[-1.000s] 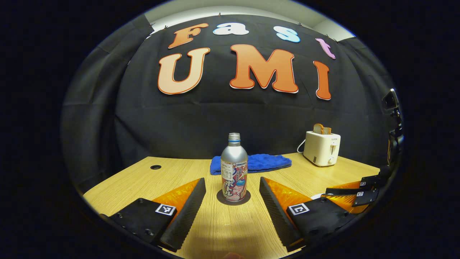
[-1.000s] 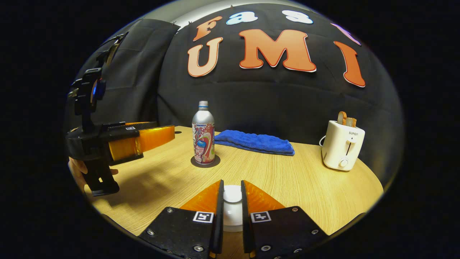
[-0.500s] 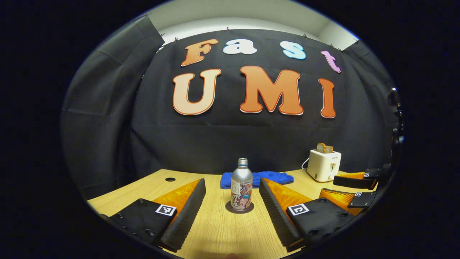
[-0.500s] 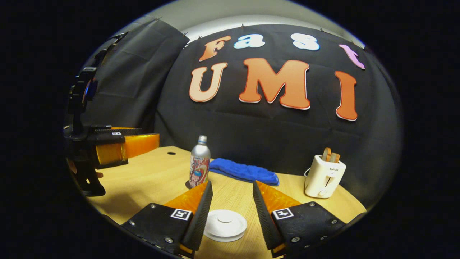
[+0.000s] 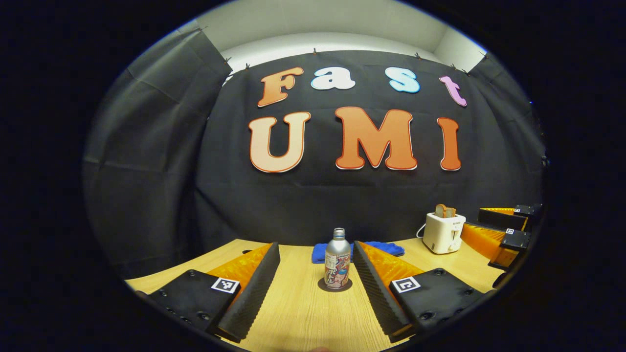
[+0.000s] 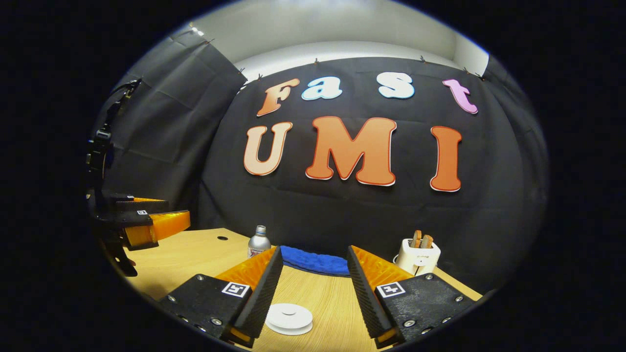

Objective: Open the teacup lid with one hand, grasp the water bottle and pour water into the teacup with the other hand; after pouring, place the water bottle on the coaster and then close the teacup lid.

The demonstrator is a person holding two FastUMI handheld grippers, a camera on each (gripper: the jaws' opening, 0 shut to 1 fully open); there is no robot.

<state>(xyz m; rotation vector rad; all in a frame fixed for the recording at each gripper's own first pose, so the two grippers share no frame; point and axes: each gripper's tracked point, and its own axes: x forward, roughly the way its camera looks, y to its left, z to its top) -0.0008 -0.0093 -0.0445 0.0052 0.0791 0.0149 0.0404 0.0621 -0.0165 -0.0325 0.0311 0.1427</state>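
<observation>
Silver water bottle [image 5: 338, 259] upright on dark coaster [image 5: 335, 285], cap off, left gripper [image 5: 315, 276] wide, right gripper [image 6: 313, 283] wide over white lid [image 6: 289, 318]

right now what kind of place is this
Probably a staged recording booth, not a real kitchen: a black cloth wall hangs behind a wooden table set with a toaster, bottle and blue towel.
</observation>
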